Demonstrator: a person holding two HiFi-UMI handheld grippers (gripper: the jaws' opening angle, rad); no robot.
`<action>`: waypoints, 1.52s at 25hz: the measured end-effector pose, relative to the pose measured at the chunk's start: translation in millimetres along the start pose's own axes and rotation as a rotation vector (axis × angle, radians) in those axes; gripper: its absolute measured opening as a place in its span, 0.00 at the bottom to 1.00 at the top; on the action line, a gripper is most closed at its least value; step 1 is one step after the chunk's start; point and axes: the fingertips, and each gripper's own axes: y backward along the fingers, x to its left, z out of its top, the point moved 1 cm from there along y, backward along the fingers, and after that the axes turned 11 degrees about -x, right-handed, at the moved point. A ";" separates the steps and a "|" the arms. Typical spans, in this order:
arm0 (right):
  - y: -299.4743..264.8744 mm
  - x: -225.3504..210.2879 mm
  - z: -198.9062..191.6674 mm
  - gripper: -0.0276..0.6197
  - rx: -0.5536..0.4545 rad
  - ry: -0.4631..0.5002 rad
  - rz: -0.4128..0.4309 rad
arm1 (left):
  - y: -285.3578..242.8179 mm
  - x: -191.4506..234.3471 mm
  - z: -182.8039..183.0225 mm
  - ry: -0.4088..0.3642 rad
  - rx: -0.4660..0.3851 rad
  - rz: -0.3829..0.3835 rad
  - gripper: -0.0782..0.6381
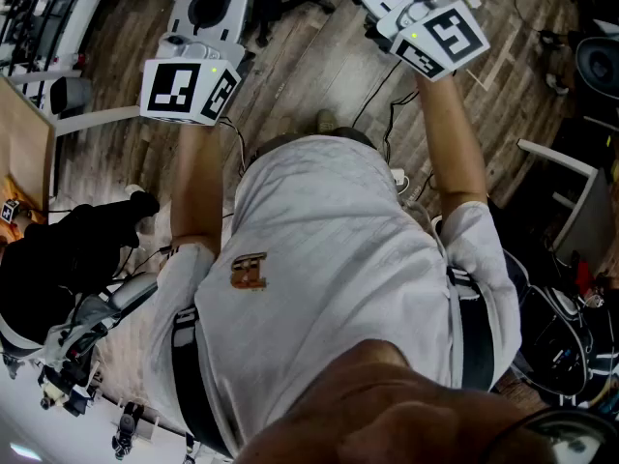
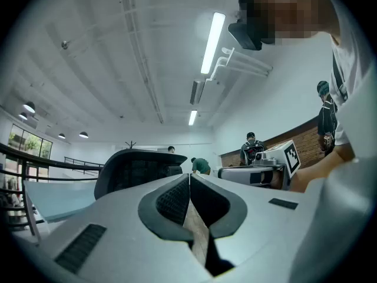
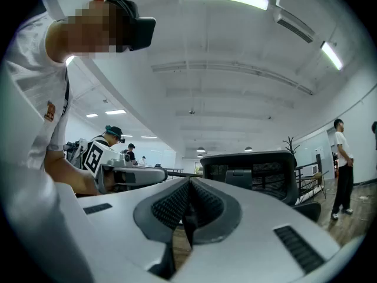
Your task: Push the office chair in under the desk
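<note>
At the head view's far left, a wood-topped bench (image 1: 21,158) edges in over the plank floor (image 1: 116,162). The left gripper (image 2: 189,180) is held out level, its jaws pressed together with nothing between them. The chair (image 2: 136,171), black with a mesh back, stands beyond its tips, a little to the left. The right gripper (image 3: 189,184) is held alongside, jaws likewise closed and empty, with the chair's back ahead and to its right. Whether either touches the chair cannot be told. A person (image 3: 341,164) stands far right.
</note>
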 end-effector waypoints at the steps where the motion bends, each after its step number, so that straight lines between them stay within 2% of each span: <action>1: 2.1 -0.2 -1.3 0.09 0.002 0.000 0.002 | -0.1 -1.8 -1.9 -0.001 0.002 -0.001 0.14; 13: 2.8 -5.0 -9.8 0.10 0.018 0.014 0.035 | -2.0 0.5 -17.9 -0.024 0.033 0.006 0.14; 21: 10.9 -31.3 -16.6 0.11 0.099 0.111 0.049 | -12.2 18.1 -31.0 -0.236 0.121 0.057 0.15; 22: 13.3 -36.7 -17.4 0.13 0.110 0.117 0.055 | -15.5 18.9 -31.9 -0.262 0.128 0.062 0.15; 24: 17.8 -47.6 -19.1 0.24 0.132 0.120 0.066 | -22.5 19.0 -34.9 -0.313 0.145 0.068 0.15; 27: 21.1 -62.3 -22.2 0.28 0.167 0.157 0.086 | -32.5 19.2 -41.4 -0.397 0.180 0.067 0.21; 30: 21.2 -75.6 -27.6 0.30 0.211 0.230 0.112 | -41.3 20.8 -49.1 -0.493 0.223 0.060 0.26; 33: 20.7 -89.5 -39.9 0.33 0.278 0.352 0.149 | -47.3 24.3 -61.2 -0.614 0.278 0.060 0.30; 35: 17.7 -99.6 -51.6 0.37 0.337 0.473 0.175 | -50.2 29.5 -71.3 -0.698 0.330 0.056 0.32; 38: 9.3 -113.2 -68.1 0.40 0.432 0.701 0.219 | -53.6 42.6 -85.4 -0.830 0.418 0.046 0.40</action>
